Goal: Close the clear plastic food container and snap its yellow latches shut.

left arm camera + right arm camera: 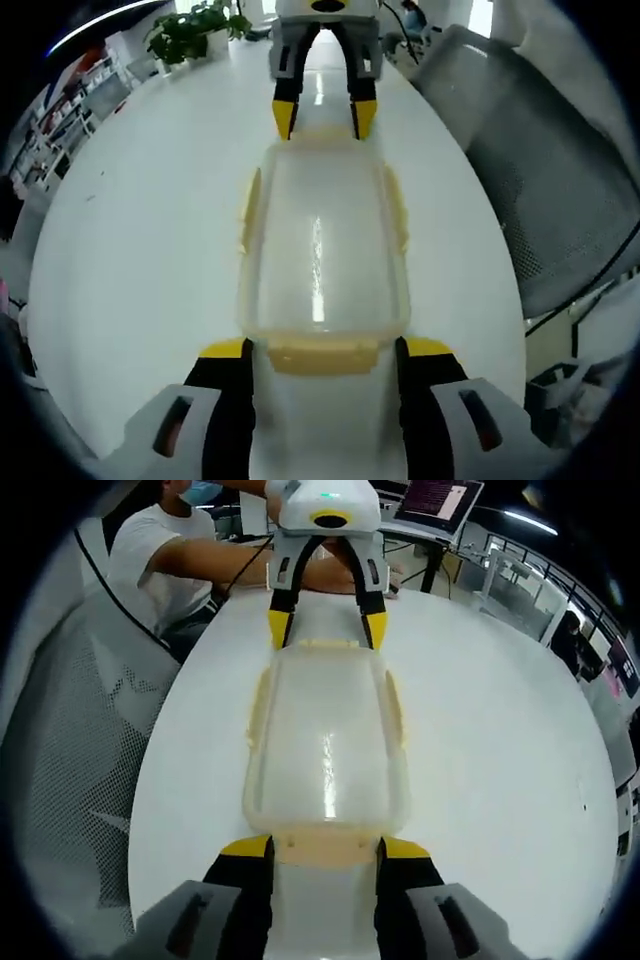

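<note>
On the white table, the clear plastic food container lies lidded between the left gripper and right gripper, each spread apart at an end latch, with the yellow side latches apparently still unsnapped.

The clear rectangular plastic food container with yellow latches lies on the white round table, lengthwise between the left gripper at one end and the right gripper at the opposite end. A grey mesh chair stands beside the table.
</note>
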### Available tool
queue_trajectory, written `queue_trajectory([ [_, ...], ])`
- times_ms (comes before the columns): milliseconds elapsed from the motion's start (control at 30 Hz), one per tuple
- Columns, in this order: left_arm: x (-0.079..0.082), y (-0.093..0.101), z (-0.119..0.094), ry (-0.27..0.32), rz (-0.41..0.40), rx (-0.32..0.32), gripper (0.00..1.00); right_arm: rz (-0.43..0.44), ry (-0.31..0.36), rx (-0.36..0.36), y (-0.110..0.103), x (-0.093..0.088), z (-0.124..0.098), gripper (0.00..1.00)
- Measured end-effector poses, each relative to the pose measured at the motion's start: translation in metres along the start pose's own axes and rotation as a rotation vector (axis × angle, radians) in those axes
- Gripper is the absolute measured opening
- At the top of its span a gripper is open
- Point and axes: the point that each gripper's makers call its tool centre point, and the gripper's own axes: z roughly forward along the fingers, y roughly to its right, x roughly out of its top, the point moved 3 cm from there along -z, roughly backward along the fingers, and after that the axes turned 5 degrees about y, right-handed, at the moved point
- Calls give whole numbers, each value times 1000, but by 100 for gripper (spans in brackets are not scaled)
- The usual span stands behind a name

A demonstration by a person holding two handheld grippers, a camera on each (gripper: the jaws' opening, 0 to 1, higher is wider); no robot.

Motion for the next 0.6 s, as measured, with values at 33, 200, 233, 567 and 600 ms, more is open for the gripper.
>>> queue_trajectory([
  [33,0,0,0,-1,0,-1,57,-8,-3,3,0,0,0,38],
  [200,-3,-1,-5,-16,10,-2,38,-11,-14,5,0,1,-2,38],
  [233,-3,2,-4,-9,6,-7,38,-19,-9,9,0,2,-2,38],
  [567,-1,4,-1,-32,-3,18,38,-22,-18,6,-2,0,-2,37],
  [600,-1,4,-1,-32,-8,19,37,-25,-17,6,-2,-1,-2,37],
])
